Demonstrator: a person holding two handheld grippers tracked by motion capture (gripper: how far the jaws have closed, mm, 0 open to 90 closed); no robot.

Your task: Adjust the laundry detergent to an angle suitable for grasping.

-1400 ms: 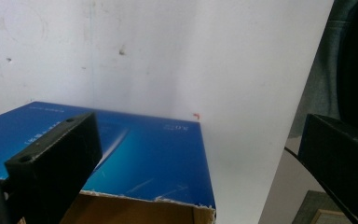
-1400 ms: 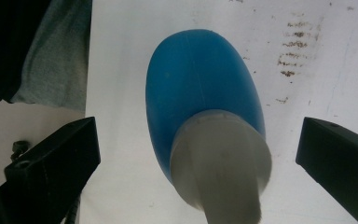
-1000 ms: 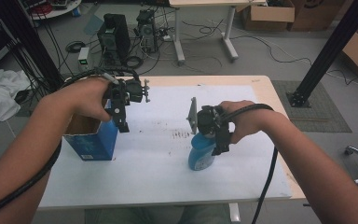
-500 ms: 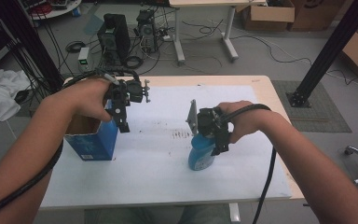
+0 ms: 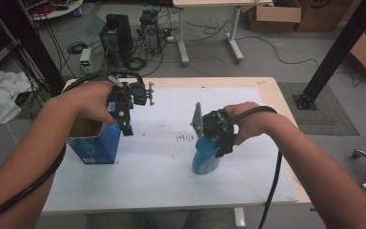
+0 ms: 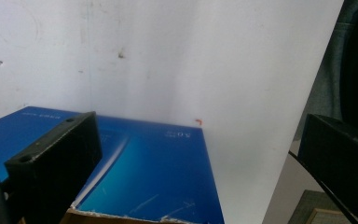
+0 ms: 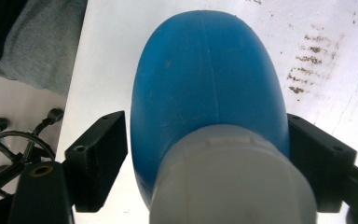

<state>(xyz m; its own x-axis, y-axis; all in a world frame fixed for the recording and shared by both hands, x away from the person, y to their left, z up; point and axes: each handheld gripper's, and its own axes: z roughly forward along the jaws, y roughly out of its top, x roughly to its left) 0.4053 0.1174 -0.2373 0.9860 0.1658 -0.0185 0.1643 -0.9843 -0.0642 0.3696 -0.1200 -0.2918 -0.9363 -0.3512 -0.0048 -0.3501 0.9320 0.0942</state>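
White table top [image 5: 171, 186] carries one open blue box [image 5: 95, 143] at left and one blue bottle [image 5: 206, 160] at right. Left gripper [image 5: 126, 125] hangs spread over the box's right wall; right gripper [image 5: 214, 143] has just been closing around the bottle's shoulder, apparently not quite pressing.

Wooden table [image 5: 286, 102], white sheet [image 5: 171, 176], blue box [image 5: 95, 145], blue bottle [image 5: 207, 160]

My bottle [image 7: 205, 102] looks like smooth blue plastic with a matt white cap [image 7: 233, 182]; the box [image 6: 144, 172] is glossy blue cardboard, scuffed.
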